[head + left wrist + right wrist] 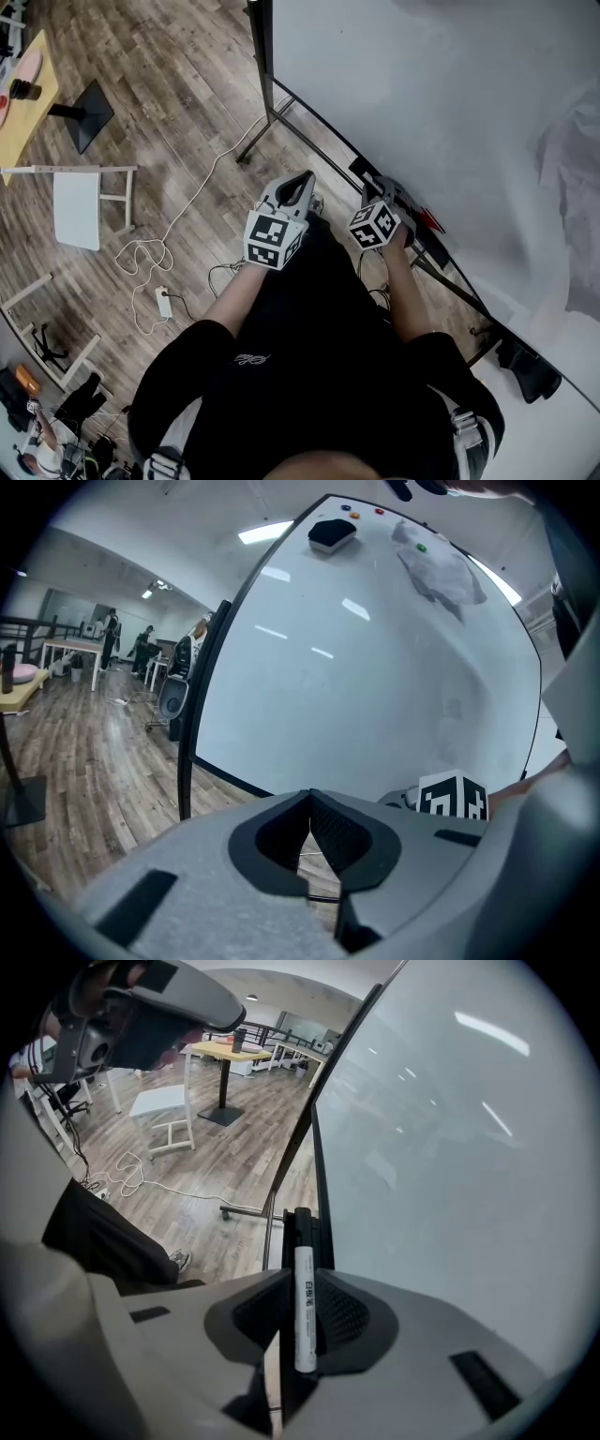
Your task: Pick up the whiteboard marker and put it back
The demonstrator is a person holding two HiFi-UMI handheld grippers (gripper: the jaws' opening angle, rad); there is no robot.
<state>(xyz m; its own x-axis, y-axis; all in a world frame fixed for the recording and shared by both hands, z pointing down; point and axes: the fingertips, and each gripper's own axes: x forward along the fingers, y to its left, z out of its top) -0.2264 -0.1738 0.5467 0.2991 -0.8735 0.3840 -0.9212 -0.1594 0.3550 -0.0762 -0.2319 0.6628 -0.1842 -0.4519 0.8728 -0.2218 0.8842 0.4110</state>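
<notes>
A white-barrelled whiteboard marker (305,1316) with a black cap lies lengthwise between the jaws of my right gripper (302,1274), along the black tray (287,1241) at the foot of the whiteboard (450,1147). A thin gap shows beside the barrel, so the pads stand just off it. In the head view the right gripper (380,187) points down at the tray (441,255). My left gripper (302,178) hovers to its left, away from the board. It is shut (310,797) with nothing in it.
The whiteboard stands on a black metal frame (281,122) over a wooden floor. A black eraser (331,534) sticks high on the board, and something red (429,220) lies on the tray. A white cable (155,253), a white stool (80,202) and a table (23,103) are at the left.
</notes>
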